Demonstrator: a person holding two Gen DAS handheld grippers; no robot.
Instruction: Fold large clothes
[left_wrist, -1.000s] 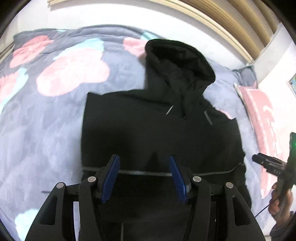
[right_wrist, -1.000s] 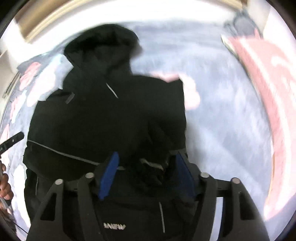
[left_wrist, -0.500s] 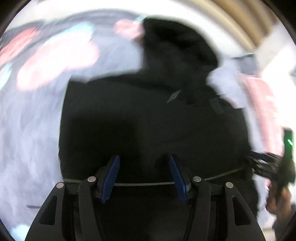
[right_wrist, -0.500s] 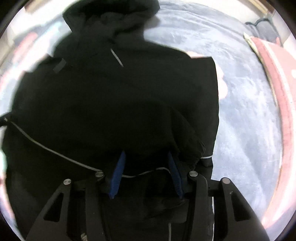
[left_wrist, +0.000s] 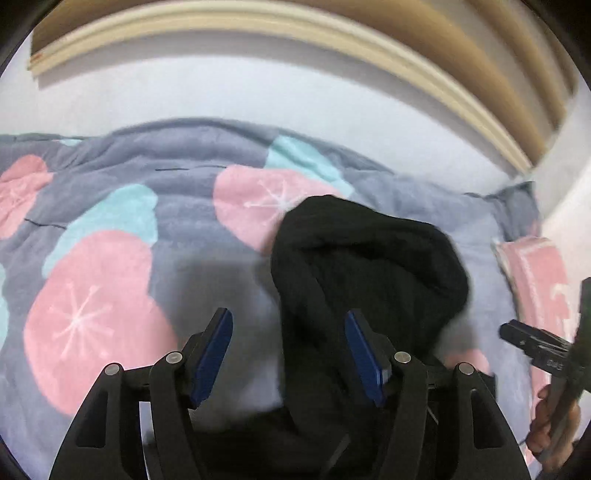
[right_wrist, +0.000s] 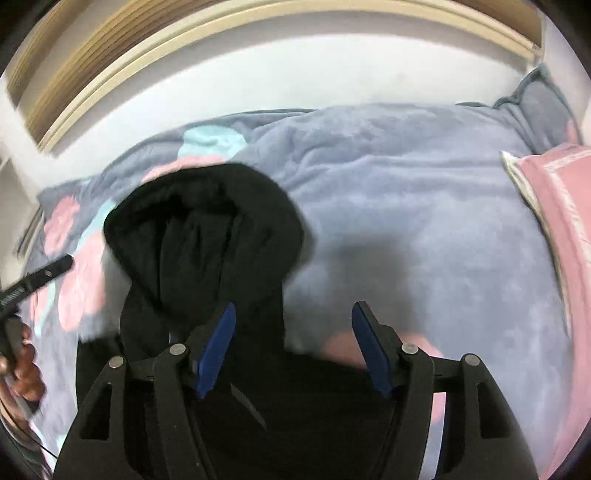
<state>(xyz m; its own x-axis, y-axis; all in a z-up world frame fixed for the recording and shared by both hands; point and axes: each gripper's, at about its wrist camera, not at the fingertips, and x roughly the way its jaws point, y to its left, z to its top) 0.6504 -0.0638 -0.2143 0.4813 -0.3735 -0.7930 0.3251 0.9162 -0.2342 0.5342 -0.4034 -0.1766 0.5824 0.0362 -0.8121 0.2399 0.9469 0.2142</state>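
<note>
Hoodie (left_wrist: 369, 258) lay on blanket (left_wrist: 110, 229), hood at 12 o'clock. Left gripper (left_wrist: 288, 354) just widened, released, hood edge between pads, unpinched. Right gripper (right_wrist: 293, 347) just widened too, released, over shoulder at 5 o'clock of hood. Pillow (right_wrist: 554, 206) at 3 o'clock.

Left wrist view: we looked steeply down, close over the blanket (left_wrist: 122, 221).
Right wrist view: we faced likewise, equally near.
Shared: both framed the black hood (left_wrist: 369, 251), mid-frame, and the headboard wall (right_wrist: 295, 66) above.
</note>
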